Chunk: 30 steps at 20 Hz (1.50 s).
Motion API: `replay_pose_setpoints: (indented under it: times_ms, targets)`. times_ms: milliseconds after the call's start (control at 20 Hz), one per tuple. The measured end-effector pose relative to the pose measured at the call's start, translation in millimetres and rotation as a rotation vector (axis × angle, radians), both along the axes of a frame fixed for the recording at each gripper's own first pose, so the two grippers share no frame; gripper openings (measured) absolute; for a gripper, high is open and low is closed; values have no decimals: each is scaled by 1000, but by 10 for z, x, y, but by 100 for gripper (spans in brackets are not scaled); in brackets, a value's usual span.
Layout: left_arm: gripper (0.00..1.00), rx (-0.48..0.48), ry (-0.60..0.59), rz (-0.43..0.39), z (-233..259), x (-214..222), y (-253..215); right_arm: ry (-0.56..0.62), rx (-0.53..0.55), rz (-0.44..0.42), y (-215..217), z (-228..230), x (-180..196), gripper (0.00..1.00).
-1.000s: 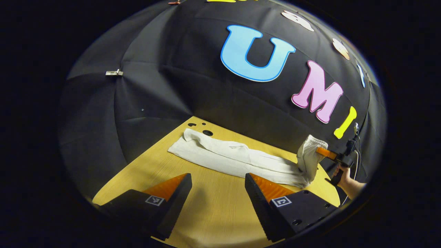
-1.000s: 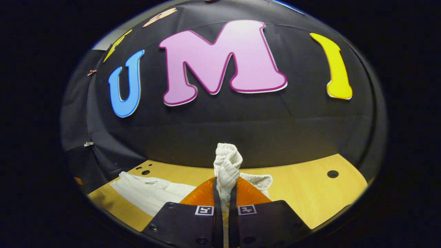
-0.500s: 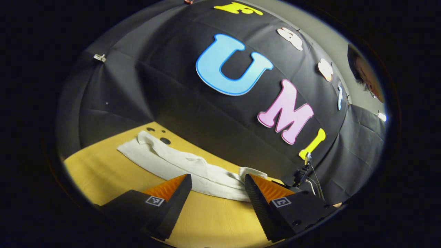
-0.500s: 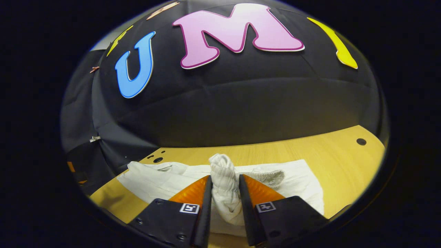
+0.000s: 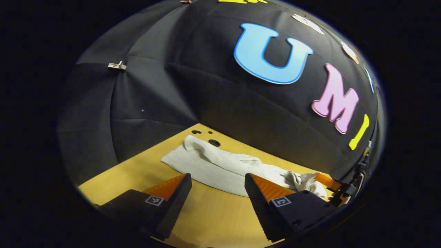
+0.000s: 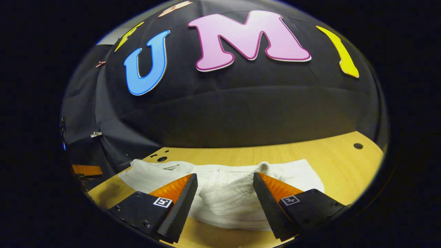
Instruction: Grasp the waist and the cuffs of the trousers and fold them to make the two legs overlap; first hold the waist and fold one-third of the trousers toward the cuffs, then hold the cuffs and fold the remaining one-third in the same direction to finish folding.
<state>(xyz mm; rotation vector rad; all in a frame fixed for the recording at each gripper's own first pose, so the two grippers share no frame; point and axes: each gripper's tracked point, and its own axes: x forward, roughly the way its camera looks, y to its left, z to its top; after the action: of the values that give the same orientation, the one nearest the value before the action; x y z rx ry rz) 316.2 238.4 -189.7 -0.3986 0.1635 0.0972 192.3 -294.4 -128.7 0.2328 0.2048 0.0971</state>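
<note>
Released a moment ago, the ribbed waist [image 6: 225, 196] of the trousers [image 5: 220, 168] now lies folded between the wide-spread right gripper [image 6: 224, 193]; the left gripper [image 5: 217, 193] hovers wide, so cuffs come next.

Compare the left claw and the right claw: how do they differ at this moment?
The left claw hangs over bare table, with the white trousers lying ahead of it; the right claw sits right over the trousers, a ribbed bunch of cloth loose between its fingers. The left claw is at the flat end, the right claw at the folded end. Both are open.
</note>
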Motion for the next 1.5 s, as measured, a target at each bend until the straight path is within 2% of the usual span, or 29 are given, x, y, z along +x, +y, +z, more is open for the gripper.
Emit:
replay_pose_setpoints:
  times_ms: [250,450,650,800,900,950,1050,1100,1200,1300,1400,1500]
  targets:
    - [97,102,94,65,-172,477,490,66,-92,48,-28,-89,-495,98]
    - [97,138,137,74,-259,787,713,161,-91,7,-168,-339,-1021,98]
    - [97,161,234,69,-494,1038,849,234,-76,-40,-406,-496,-1381,99]
    - [97,186,283,50,-646,1157,837,265,-98,-102,-641,-543,-1562,99]
    - [96,254,347,21,-807,1194,795,271,-103,-160,-800,-542,-1611,99]
    - [97,304,380,20,-882,1204,826,271,-84,-174,-819,-536,-1645,99]
    - [100,308,371,5,-839,1269,744,290,-71,-180,-830,-564,-1695,99]
    - [95,314,366,2,-826,1267,748,301,-61,-180,-820,-571,-1735,99]
    - [94,294,385,12,-831,1250,771,294,-48,-177,-790,-522,-1749,99]
    - [90,309,409,-14,-902,1285,725,311,-50,-166,-761,-568,-1789,99]
    - [80,310,418,-49,-925,1329,605,329,-47,-150,-721,-612,-1794,99]
    - [47,324,422,-55,-945,1356,535,339,-34,-145,-714,-604,-1787,99]
